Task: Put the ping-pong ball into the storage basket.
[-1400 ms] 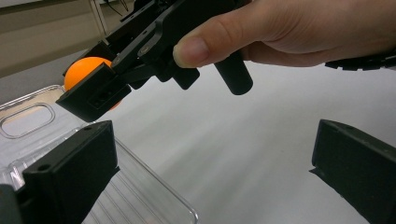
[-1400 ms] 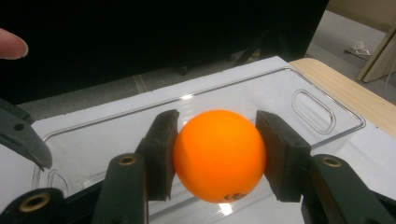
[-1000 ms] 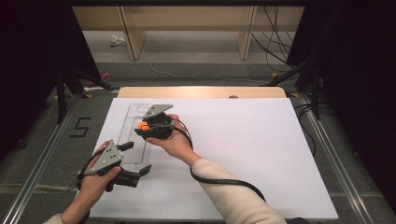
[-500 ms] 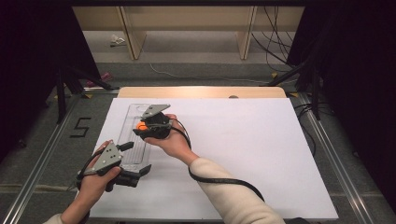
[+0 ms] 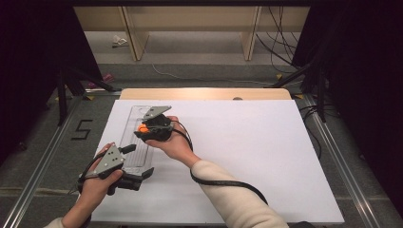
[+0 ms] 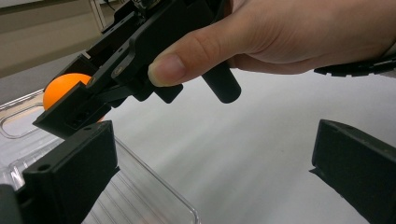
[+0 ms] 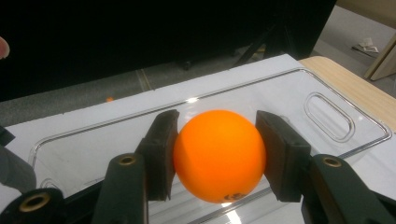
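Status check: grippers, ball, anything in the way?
Right gripper shut on small orange ball, over clear plastic tray. Left gripper open, at tray's near end. Nothing in the way.

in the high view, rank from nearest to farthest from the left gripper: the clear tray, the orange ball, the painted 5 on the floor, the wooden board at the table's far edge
Measured from the left gripper:
1. clear tray, its near end right at the jaws.
2. orange ball, farther up the tray, held in the right gripper.
3. painted 5, off to the left on the floor; close to the ball's rank.
4. wooden board, along the far edge.
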`<state>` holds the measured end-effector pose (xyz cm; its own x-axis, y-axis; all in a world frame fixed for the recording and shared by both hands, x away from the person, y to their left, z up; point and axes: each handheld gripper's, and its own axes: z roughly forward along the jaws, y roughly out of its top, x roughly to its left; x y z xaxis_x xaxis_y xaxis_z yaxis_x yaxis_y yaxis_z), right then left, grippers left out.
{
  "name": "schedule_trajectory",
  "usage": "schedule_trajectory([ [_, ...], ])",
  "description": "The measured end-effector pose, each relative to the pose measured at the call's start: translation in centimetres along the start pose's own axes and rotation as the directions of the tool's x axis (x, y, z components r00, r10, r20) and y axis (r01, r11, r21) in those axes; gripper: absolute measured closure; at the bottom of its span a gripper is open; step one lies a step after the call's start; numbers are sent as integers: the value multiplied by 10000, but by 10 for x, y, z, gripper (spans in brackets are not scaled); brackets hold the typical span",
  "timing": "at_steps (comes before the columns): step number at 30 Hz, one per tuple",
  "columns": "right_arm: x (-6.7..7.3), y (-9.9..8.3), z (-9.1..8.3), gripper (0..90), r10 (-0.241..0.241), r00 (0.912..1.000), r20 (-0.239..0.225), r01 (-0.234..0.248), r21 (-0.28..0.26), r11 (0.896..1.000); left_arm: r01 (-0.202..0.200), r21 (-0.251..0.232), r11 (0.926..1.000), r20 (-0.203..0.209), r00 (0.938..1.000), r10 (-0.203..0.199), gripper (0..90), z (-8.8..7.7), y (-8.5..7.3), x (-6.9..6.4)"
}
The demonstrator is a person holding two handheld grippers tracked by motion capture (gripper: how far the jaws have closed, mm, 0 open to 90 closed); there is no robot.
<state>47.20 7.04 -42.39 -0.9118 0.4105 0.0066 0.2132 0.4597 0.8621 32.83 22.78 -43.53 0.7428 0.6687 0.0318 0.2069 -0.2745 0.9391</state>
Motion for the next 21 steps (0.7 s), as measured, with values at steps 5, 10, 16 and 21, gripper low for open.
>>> schedule_trajectory([
  [5, 0, 1, 1, 514, 4, 10000, 13, -4, 14, 10000, -1, -4, 10000, 6, 10000, 1, 0, 0, 0, 0],
  [10, -1, 2, 3, 514, -29, 10000, 11, 29, 57, 10000, 2, -5, 10000, 4, 10000, -2, 0, 0, 0, 0],
  [16, -2, 3, 6, 513, -51, 10000, -8, 51, 144, 9999, 2, -4, 10000, 9, 10000, -2, 0, 0, 0, 0],
  [21, -2, 4, 9, 513, -77, 10000, -14, 77, 187, 9998, -5, 5, 10000, 3, 10000, 5, 0, 0, 0, 0],
])
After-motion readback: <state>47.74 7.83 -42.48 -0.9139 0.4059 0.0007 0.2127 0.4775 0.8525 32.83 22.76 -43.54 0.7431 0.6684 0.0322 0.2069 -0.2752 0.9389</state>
